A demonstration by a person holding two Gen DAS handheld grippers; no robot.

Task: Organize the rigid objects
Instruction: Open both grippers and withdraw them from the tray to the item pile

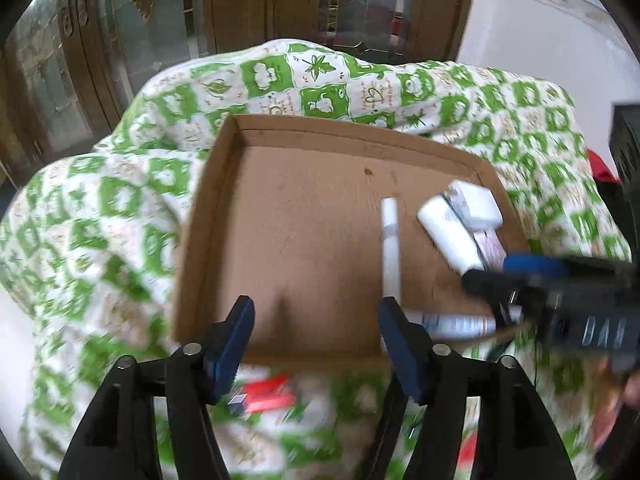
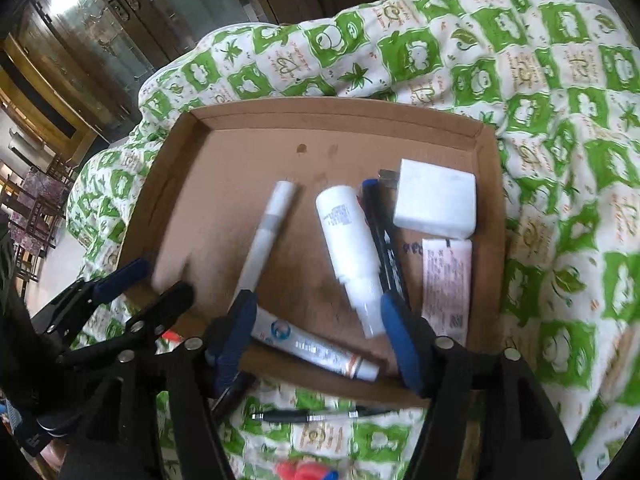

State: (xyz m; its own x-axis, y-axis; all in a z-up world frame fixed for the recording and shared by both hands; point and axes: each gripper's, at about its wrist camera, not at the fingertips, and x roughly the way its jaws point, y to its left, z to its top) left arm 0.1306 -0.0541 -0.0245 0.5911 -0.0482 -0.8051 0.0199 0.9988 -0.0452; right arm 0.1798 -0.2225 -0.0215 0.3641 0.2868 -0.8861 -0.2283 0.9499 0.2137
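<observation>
Right wrist view: both grippers' jaws are standing open, gripping nothing.
Cardboard tray [image 2: 486,184] at centre is holding white bottle [image 2: 350,240], charger [image 2: 436,200], tube [image 2: 316,350]; pen [image 2: 316,415] is lying below.

Green-patterned quilt [image 2: 560,128], wooden cabinets [image 1: 248,4]

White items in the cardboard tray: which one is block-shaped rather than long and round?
The white charger in the tray's far right corner, prongs showing.

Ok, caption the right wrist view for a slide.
Open right gripper above cardboard tray holding white bottle, charger, tube.
</observation>
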